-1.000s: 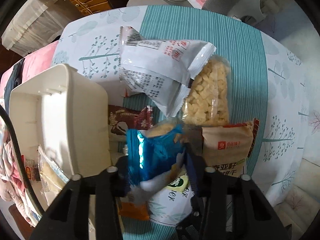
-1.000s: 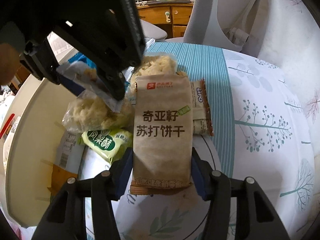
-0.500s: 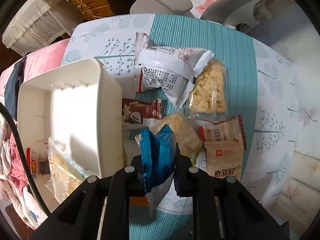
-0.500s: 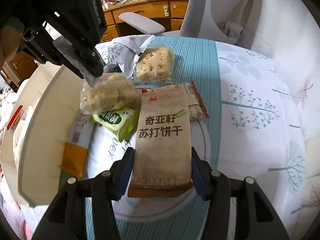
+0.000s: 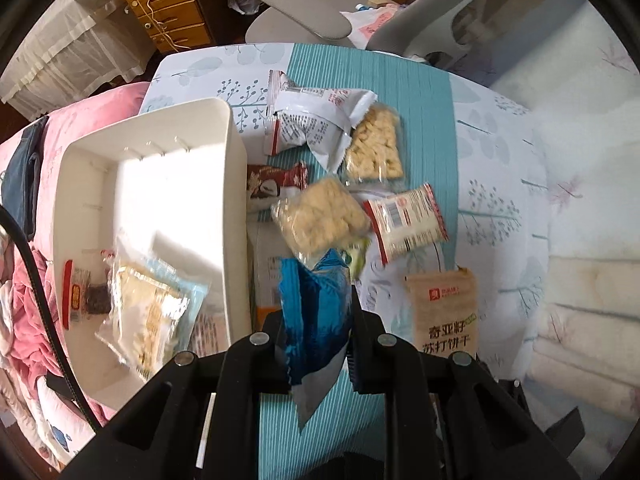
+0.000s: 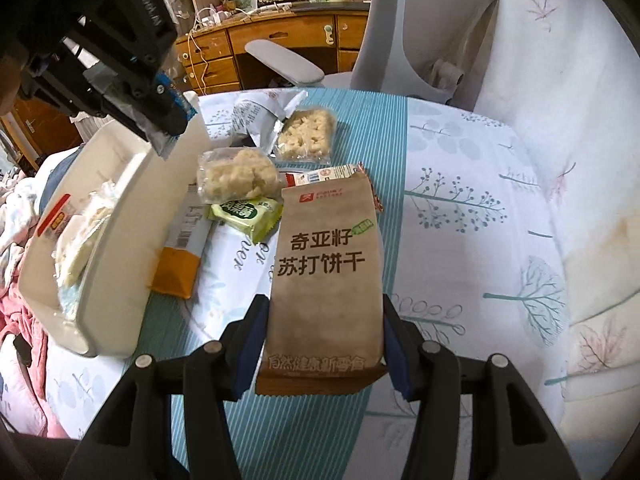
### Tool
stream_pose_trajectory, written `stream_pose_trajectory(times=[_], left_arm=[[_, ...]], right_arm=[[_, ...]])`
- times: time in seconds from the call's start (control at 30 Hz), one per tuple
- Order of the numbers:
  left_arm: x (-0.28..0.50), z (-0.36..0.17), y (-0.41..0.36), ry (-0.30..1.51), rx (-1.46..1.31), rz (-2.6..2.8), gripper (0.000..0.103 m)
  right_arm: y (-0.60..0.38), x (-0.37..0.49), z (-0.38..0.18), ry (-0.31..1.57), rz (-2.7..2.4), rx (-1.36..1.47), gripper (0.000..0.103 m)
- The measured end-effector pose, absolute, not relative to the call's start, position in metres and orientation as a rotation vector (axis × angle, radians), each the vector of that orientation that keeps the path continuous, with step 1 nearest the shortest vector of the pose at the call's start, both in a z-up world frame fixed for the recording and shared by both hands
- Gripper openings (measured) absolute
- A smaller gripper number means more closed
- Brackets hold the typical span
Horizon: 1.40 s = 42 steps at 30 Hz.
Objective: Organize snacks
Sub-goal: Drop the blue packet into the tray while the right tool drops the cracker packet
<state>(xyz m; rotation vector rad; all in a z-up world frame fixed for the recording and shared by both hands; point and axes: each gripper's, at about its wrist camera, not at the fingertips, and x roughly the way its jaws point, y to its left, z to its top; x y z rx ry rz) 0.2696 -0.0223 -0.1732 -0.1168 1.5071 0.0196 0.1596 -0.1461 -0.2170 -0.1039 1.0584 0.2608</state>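
My left gripper [image 5: 316, 340] is shut on a blue snack packet [image 5: 314, 316] and holds it in the air above the table, just right of the white bin [image 5: 236, 208]. The same gripper [image 6: 168, 120] shows at the upper left of the right wrist view, over the bin's wall [image 6: 116, 256]. My right gripper [image 6: 322, 348] is shut on a brown soda-cracker packet [image 6: 328, 264], lifted off the table; that packet [image 5: 442, 312] also shows in the left wrist view. The bin holds a clear cracker packet [image 5: 148, 312] and a red-edged packet [image 5: 74, 300].
Loose snacks lie on the teal-striped cloth [image 5: 420, 92]: a white bag [image 5: 316, 120], two clear puffed-snack bags [image 5: 374, 144] [image 5: 320, 216], a dark red chocolate packet [image 5: 276, 180], a red-and-white packet [image 5: 406, 220], a green pastry packet [image 6: 246, 214] and an orange-ended packet [image 6: 176, 276]. A grey chair [image 6: 420, 32] stands behind.
The left gripper shut on the blue packet and lifted it clear of the pile. The right gripper rose and drew back with the brown packet. Both views now show more of the table.
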Motion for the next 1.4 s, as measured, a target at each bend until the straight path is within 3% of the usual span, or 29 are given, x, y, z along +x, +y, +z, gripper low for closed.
stream_pose_trajectory(times=[0.47,0.97,1.4], left_arm=[[0.2,-0.132,0.021,1.477,-0.132,-0.046,0.017],[0.149,-0.089,0.112,1.338,-0.169,-0.064,0.017],[0.114,-0.091,0.194,1.266,-0.188,-0.037,0.017]], right_arm=[[-0.143,0.13,-0.175,1.068,0.272,-0.026,0.053],[-0.084,0.107,-0.129,0.952,0.295,0.052,0.053],[-0.025,0.088,-0.121,0.92,0.33,0.157,0.053]])
